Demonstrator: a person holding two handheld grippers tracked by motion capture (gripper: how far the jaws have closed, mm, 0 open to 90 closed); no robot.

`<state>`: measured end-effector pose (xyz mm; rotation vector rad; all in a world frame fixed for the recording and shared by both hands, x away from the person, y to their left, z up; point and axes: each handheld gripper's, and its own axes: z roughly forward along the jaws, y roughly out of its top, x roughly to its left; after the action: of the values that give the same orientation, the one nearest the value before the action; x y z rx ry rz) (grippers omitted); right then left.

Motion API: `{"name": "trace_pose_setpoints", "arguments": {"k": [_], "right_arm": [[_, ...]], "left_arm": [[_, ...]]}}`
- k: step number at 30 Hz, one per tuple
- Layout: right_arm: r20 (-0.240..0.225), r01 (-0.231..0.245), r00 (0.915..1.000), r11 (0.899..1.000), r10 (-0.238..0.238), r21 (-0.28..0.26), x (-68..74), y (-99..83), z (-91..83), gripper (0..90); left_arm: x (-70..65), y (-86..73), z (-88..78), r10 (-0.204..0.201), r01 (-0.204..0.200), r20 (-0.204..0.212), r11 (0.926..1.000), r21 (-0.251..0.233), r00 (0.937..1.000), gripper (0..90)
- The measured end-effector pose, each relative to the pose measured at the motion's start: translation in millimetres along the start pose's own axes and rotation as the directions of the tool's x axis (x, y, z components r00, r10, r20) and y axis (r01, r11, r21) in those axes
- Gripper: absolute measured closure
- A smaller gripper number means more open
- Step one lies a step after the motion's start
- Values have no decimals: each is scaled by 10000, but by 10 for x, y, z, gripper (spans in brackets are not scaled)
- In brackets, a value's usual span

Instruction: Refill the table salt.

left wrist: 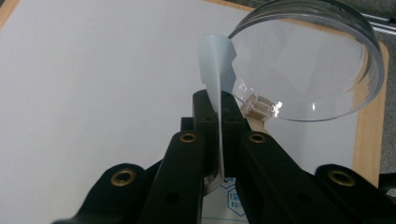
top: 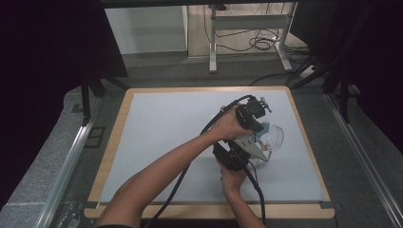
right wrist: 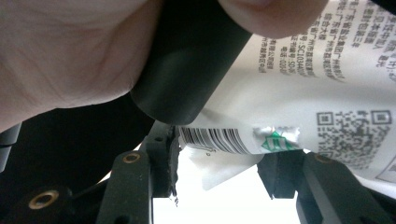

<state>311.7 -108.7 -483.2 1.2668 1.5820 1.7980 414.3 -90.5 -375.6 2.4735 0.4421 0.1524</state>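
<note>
Counter [top: 157,137]: a pale grey rectangular mat on a light wood-edged board, seen from the high view. All work sits in its right half, at about 3 o'clock from the mat's centre.

Clear round plastic bowl [top: 274,137]: it rests on the counter at 3 o'clock of the two hands. In the left gripper view the clear round plastic bowl [left wrist: 322,70] lies at 1 o'clock of the jaws, its rim tipped toward the camera, with a small clear block near its lower wall.

Left gripper [top: 254,114]: held at 12 o'clock of the right gripper, over the bowl's near side. In the left gripper view the left gripper [left wrist: 222,121] is clamped fully together on a thin white printed sachet [left wrist: 215,79], which stands edge-on between the jaws and curls at its top beside the bowl's rim.

Right gripper [top: 252,149]: just below the left one, the two close together. In the right gripper view the right gripper [right wrist: 219,158] stands about half open; the sachet's [right wrist: 280,107] barcode edge lies across the gap. Whether the pads press on it cannot be told.
</note>
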Motion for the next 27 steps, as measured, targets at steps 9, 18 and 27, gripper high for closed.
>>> {"name": "trace_pose_setpoints", "arguments": {"k": [9,18,27], "right_arm": [[7,-78,10000,10000,78,-61,13,10,6,546],[57,-53,10000,10000,54,-53,11,21,10,546],[73,-68,10000,10000,69,-55,11,23,5,546]], "left_arm": [[1,3,-14,5,-5,-7,10000,-11,10000,898],[3,5,-9,-2,2,-1,10000,-34,10000,899],[-4,8,-7,17,-17,10,10000,-28,10000,898]]}}
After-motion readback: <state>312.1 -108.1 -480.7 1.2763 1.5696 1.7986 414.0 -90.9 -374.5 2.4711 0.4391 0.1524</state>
